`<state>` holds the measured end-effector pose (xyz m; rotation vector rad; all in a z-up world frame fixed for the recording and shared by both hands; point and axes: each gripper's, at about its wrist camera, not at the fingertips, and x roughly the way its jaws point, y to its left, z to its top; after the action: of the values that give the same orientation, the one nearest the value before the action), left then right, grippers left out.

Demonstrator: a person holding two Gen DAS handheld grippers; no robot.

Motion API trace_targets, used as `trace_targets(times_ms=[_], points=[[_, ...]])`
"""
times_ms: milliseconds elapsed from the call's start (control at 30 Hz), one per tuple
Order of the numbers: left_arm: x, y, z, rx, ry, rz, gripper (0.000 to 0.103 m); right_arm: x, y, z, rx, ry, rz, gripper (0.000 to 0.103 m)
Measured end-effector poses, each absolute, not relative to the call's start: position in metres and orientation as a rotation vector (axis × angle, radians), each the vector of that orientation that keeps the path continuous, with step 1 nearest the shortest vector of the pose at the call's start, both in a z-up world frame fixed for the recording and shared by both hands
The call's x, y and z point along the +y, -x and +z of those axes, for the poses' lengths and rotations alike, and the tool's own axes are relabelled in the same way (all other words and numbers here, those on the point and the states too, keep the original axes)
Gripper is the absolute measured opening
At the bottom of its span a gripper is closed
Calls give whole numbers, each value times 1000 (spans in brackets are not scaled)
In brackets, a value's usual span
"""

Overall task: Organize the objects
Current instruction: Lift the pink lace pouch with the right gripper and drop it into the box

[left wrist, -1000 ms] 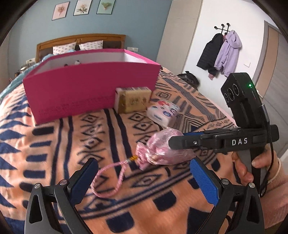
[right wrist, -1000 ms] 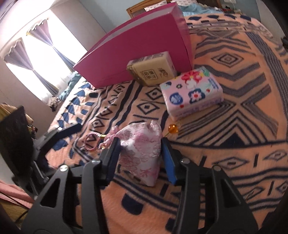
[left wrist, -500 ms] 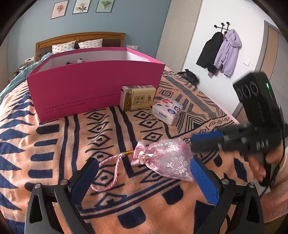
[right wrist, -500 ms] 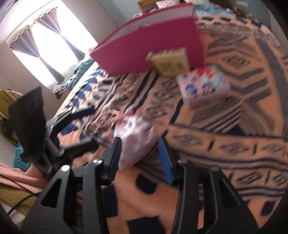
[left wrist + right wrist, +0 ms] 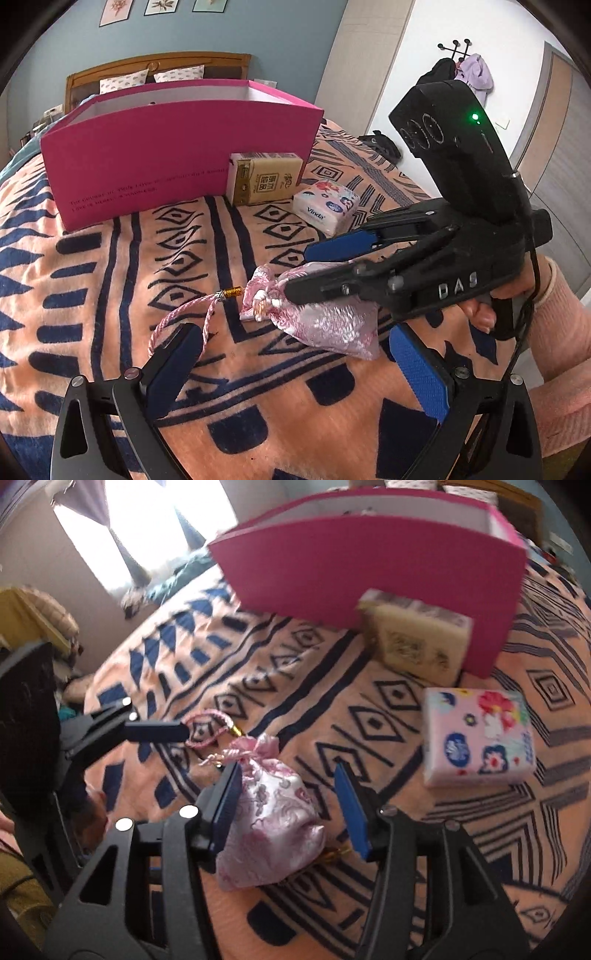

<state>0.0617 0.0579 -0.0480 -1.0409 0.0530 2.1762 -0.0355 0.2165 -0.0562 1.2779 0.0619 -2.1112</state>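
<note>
A pink satin drawstring pouch (image 5: 325, 321) (image 5: 273, 823) lies on the patterned bedspread, its pink cord (image 5: 177, 321) looped off to the left. My right gripper (image 5: 290, 805) (image 5: 306, 269) straddles the pouch and its jaws are opening. The left pad still touches the fabric; the right pad stands clear of it. My left gripper (image 5: 299, 369) is open just in front of the pouch, holding nothing, with one of its fingers (image 5: 155, 731) near the cord loop. An open magenta box (image 5: 177, 155) (image 5: 369, 565) stands further back.
A tan tissue pack (image 5: 266, 182) (image 5: 417, 642) leans against the box's front. A floral tissue pack (image 5: 327, 210) (image 5: 476, 734) lies to its right. A hand and pink sleeve (image 5: 554, 325) hold the right gripper. Pillows and a headboard (image 5: 159, 62) sit behind the box.
The right gripper rolled and swung back left over the pouch, and its jaws have widened so one pad is off the fabric. The pouch went from raised to lying on the blanket.
</note>
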Motion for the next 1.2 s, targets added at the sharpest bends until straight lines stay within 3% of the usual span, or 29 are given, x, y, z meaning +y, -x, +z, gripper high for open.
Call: trace_targets(times_ms=[200, 333, 667, 800, 1100, 1200], points=[[56, -58, -51, 29, 1069, 2169, 99, 206, 29, -57, 131, -1272, -2025, 29], [57, -60, -47, 37, 1049, 2163, 99, 213, 27, -54, 73, -1259, -2042, 24], [71, -48, -13, -4, 952, 2083, 99, 254, 15, 4, -245, -996, -2233, 23], [83, -26, 8, 4, 921, 2083, 79, 257, 23, 24, -321, -891, -2300, 23], [98, 26, 33, 21, 920, 2121, 62, 257, 59, 55, -367, -781, -2369, 23], [102, 38, 46, 54, 886, 2156, 62, 260, 73, 66, -385, -742, -2395, 23]])
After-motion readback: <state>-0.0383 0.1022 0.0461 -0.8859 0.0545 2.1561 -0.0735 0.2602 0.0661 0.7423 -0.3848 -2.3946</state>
